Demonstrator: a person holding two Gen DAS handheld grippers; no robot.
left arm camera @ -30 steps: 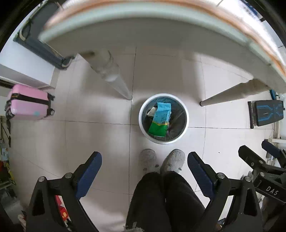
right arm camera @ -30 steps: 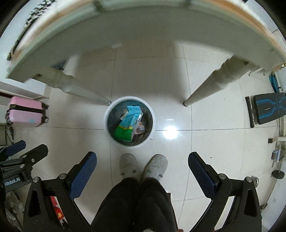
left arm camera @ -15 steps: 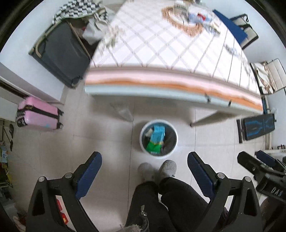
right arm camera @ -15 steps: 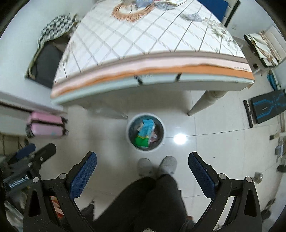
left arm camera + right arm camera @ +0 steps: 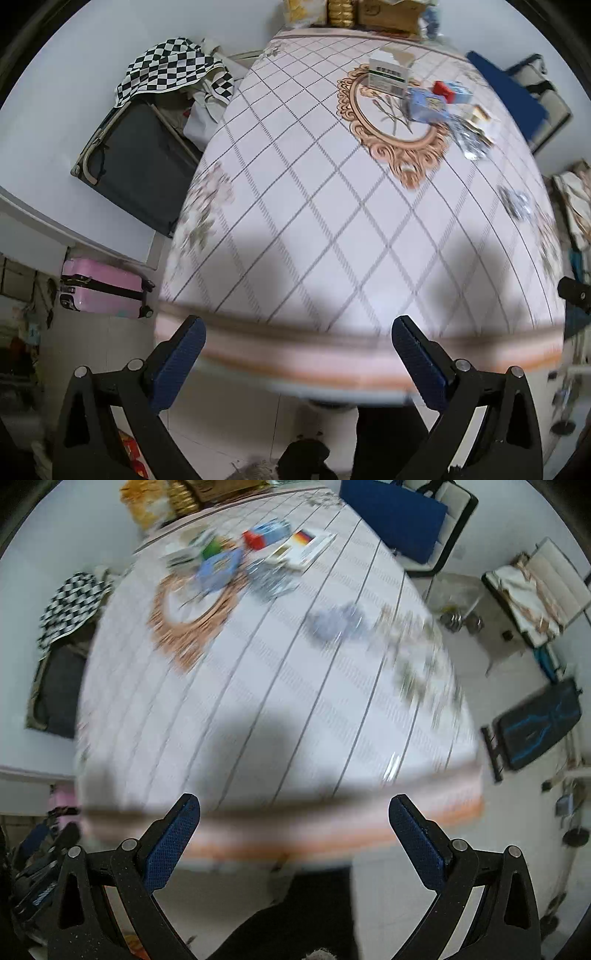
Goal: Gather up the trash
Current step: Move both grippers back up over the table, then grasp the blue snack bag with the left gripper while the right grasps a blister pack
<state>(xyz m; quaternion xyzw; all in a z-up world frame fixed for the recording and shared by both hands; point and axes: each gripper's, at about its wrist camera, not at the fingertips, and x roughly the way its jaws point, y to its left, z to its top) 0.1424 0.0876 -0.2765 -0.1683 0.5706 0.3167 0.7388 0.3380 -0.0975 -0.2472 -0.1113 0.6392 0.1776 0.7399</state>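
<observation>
Both tools are empty. The left gripper (image 5: 295, 354) stands with jaws wide, and the right gripper (image 5: 294, 830) likewise, nothing between the blue pads (image 5: 181, 363).

The trash sits at the far end of the table (image 5: 332, 229), around its oval ornament (image 5: 395, 122): a white-and-green box (image 5: 388, 77), a blue packet (image 5: 424, 105), a red-and-blue carton (image 5: 452, 90), a crumpled wrapper (image 5: 467, 138). One more scrap (image 5: 336, 622) lies apart, toward the table's right edge. No bin is visible.

Step judged in hand: reach for the next piece. Recommended: commit each gripper to one separate item, keep jaws wide until they straddle it, approach low.

Both grippers hover over the table's near edge, pitched downward, well short of the trash. The right view is blurred.
</observation>
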